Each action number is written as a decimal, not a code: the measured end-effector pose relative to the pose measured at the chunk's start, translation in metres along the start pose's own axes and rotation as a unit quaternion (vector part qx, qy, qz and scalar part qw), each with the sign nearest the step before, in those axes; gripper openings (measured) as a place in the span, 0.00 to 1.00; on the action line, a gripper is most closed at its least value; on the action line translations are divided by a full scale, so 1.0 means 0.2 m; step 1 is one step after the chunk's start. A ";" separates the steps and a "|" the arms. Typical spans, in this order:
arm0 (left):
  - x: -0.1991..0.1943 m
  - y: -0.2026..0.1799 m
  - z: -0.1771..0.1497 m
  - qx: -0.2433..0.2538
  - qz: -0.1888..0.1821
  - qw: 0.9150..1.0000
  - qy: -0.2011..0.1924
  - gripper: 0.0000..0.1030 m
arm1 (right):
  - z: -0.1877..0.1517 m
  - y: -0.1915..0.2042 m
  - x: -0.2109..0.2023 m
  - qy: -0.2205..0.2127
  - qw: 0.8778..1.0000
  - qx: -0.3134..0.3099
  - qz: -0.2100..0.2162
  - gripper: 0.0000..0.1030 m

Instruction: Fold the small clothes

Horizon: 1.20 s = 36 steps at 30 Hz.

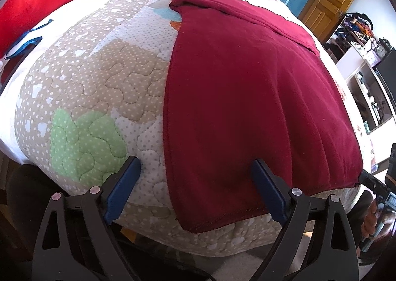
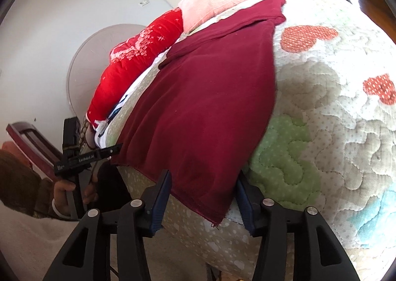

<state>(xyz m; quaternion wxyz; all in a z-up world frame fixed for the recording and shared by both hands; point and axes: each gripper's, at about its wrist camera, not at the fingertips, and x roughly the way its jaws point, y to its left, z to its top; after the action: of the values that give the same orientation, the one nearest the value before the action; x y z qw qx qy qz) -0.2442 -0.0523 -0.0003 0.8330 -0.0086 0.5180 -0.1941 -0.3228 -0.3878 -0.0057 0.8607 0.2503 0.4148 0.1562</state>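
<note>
Garment (image 1: 247,97) in maroon lies flat on quilt (image 1: 99,78), long axis running away from both tools, near hem corners just ahead of each: left gripper (image 1: 195,177) and right gripper (image 2: 203,191) both agape, empty, straddling a corner.

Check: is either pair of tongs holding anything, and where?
Nothing held. Left tongs and right tongs both stand open at the maroon garment's near hem corners.

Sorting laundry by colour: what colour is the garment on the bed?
Dark maroon red, plain; the garment shows best in the left wrist view.
</note>
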 end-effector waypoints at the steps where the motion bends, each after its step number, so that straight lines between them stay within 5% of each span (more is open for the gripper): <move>1: 0.00 0.00 0.00 0.000 0.000 1.000 0.000 0.89 | 0.00 0.01 0.00 0.000 1.000 -0.006 0.002 0.53; 9: 0.03 -0.02 0.03 0.018 -0.001 1.000 0.013 0.90 | 0.01 0.04 0.05 0.005 0.999 -0.034 0.023 0.53; 11: 0.03 -0.03 0.04 0.027 -0.002 0.999 0.019 0.87 | 0.02 0.07 0.07 0.005 0.998 -0.053 0.024 0.40; 12: 0.03 -0.03 0.04 0.031 0.002 0.999 0.018 0.81 | 0.02 0.08 0.08 0.007 0.998 -0.058 0.030 0.32; 14: 0.00 -0.02 0.06 0.034 0.013 0.999 0.017 0.49 | 0.03 0.10 0.10 0.007 0.997 -0.065 0.043 0.28; 17: -0.02 0.05 0.10 0.001 -0.017 1.000 0.023 0.15 | 0.07 0.12 0.08 -0.006 0.995 -0.067 0.071 0.24; 18: -0.01 0.08 0.12 -0.010 -0.039 0.999 0.030 0.14 | 0.09 0.13 0.07 -0.015 0.994 -0.065 0.083 0.24; 25: 0.03 0.01 0.14 0.020 -0.023 0.999 0.044 0.16 | 0.24 0.15 -0.02 -0.048 0.990 -0.072 0.109 0.24; 27: 0.05 0.04 0.15 -0.010 -0.044 0.997 0.062 0.23 | 0.25 0.15 -0.03 -0.047 0.990 -0.076 0.108 0.24; 32: 0.05 0.00 0.12 -0.013 -0.083 0.994 0.076 0.60 | 0.23 0.12 -0.02 -0.036 0.991 -0.074 0.109 0.24; 36: 0.07 -0.10 0.10 0.036 -0.044 0.996 0.074 0.61 | 0.22 0.10 -0.02 -0.038 0.991 -0.062 0.115 0.24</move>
<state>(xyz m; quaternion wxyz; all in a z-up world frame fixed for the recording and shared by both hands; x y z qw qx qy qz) -0.2276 -0.0785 0.0001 0.7830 0.0130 0.5698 -0.2492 -0.2914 -0.3864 0.0306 0.8660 0.2484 0.3398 0.2700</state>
